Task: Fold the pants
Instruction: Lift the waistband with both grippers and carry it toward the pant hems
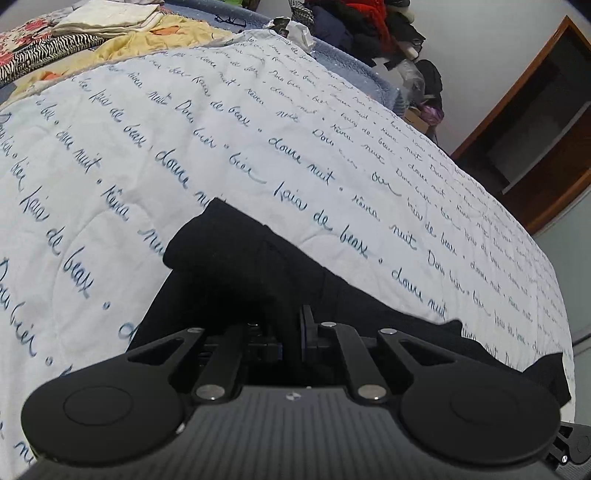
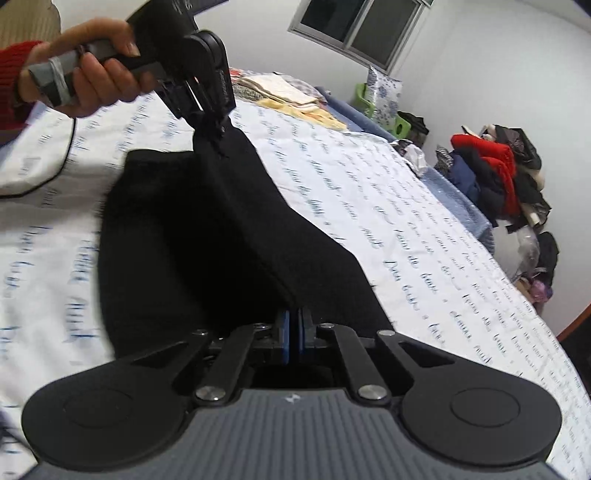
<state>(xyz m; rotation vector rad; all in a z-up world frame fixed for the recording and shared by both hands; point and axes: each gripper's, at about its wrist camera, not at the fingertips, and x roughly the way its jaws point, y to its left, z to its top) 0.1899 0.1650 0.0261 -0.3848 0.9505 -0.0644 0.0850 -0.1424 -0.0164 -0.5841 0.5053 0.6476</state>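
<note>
Black pants (image 2: 192, 236) lie partly lifted over a white bedspread (image 2: 406, 206) printed with blue script. My right gripper (image 2: 294, 332) is shut on one edge of the pants and holds it up. My left gripper (image 2: 216, 125) shows in the right wrist view at upper left, shut on the far edge of the same lifted fold, held by a hand in a red sleeve. In the left wrist view the left gripper (image 1: 291, 338) is shut on the pants (image 1: 251, 273), which spread forward over the bedspread (image 1: 184, 129).
Folded clothes (image 1: 103, 22) and a yellow cloth (image 1: 147, 40) lie at the bed's far end. A heap of clothes (image 2: 495, 173) stands by the wall. A wooden door frame (image 1: 517, 122) is at right. A black cable (image 2: 55, 166) crosses the bedspread at left.
</note>
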